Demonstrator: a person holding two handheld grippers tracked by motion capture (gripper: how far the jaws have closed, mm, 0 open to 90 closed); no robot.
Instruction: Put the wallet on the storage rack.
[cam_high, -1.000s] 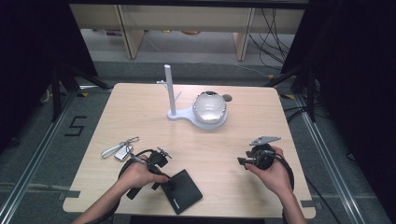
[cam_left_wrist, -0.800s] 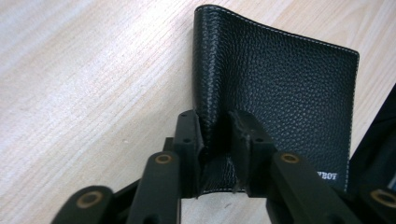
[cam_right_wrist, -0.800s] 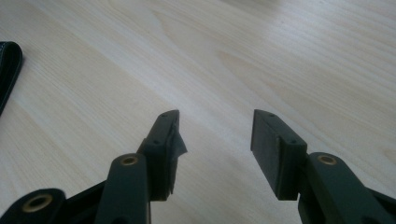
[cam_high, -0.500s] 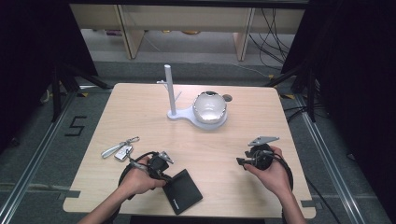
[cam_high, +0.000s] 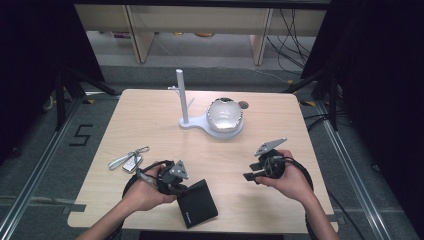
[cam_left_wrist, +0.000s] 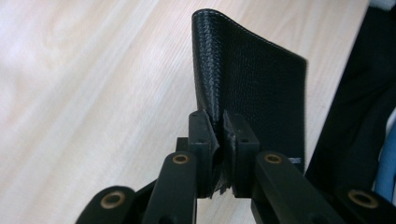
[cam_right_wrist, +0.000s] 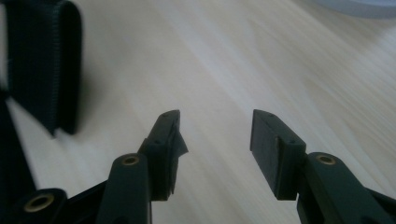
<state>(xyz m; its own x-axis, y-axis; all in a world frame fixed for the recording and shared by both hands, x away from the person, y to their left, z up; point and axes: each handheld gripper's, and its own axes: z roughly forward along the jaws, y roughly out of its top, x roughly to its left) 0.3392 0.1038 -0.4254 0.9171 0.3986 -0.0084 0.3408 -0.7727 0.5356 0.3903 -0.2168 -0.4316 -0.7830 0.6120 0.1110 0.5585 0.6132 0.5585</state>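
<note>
Wallet (cam_high: 197, 204), black leather, near front counter (cam_high: 150, 115) edge, one flap pinched in closed left gripper (cam_left_wrist: 218, 140); right gripper (cam_right_wrist: 215, 140) wide open, empty, well apart.

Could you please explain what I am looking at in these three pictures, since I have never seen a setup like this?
A person sits at a light wooden table, holding a black two-jaw gripper in each hand. The high view looks down from above; the other two pictures come from cameras riding on each gripper. The left gripper is clamped on the edge of a black leather wallet, which lies near the front edge. The right gripper is open and holds nothing. Also on the table: a white stand with an upright post, a shiny rounded bowl-like object and a bunch of keys.
</note>
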